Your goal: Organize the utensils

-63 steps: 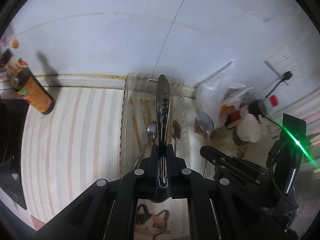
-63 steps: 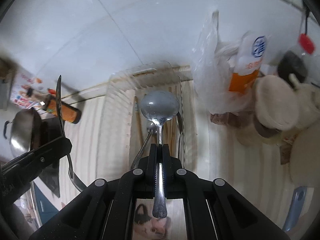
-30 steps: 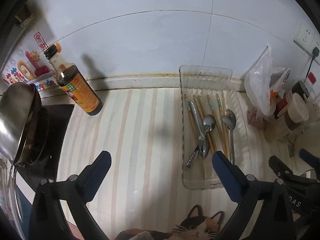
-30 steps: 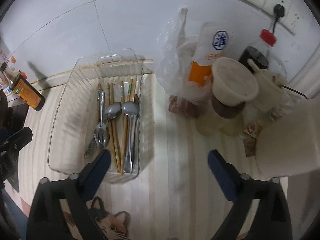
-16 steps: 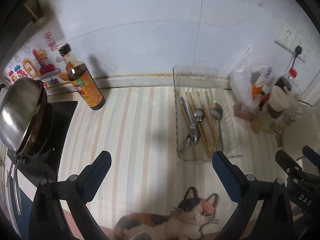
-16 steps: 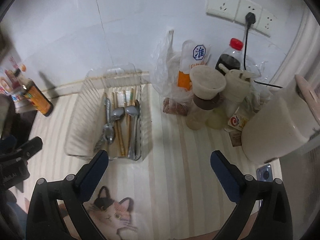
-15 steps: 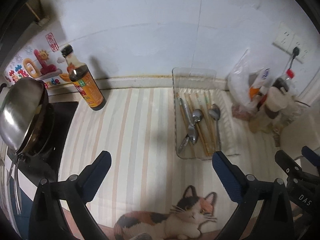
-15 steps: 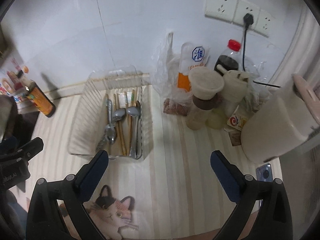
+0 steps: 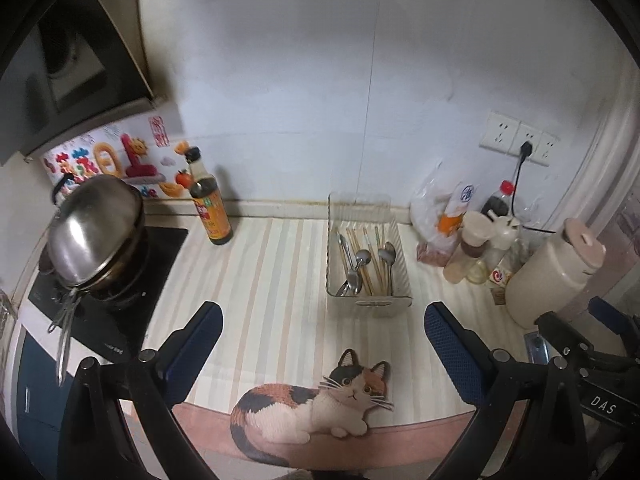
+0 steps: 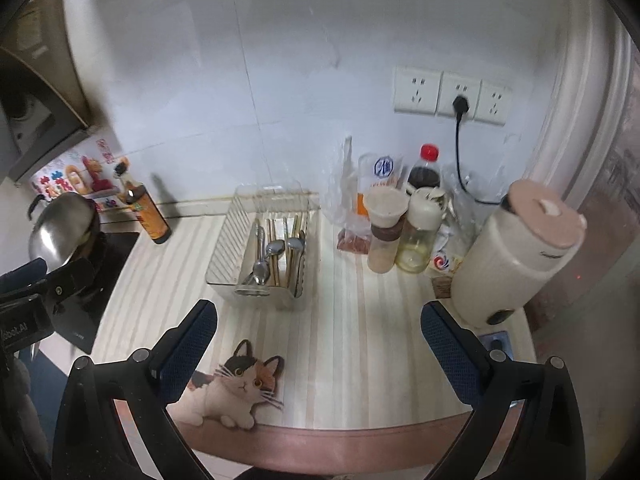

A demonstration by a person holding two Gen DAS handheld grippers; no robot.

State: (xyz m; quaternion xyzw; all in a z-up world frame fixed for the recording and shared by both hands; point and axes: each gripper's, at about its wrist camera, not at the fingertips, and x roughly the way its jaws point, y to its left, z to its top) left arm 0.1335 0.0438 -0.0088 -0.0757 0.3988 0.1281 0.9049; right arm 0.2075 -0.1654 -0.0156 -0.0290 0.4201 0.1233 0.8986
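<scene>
A clear plastic tray (image 9: 368, 305) stands on the striped counter against the wall; it also shows in the right wrist view (image 10: 224, 280). In it lie metal spoons (image 9: 387, 256) (image 10: 274, 247) and several wooden chopsticks (image 9: 370, 280) (image 10: 276, 270). My left gripper (image 9: 320, 354) is open and empty, held well back from the tray above the counter's front edge. My right gripper (image 10: 318, 350) is open and empty too, held back to the tray's right.
A sauce bottle (image 9: 210, 208) stands left of the tray. A steel pot (image 9: 96, 232) sits on the black hob at the far left. A plastic bag, jars and bottles (image 10: 404, 220) and a cream kettle (image 10: 520, 252) crowd the right. A cat mat (image 9: 312, 400) lies in front.
Both grippers let go of their spoons, opened wide and drew back and up from the tray. The spoons now lie in the tray.
</scene>
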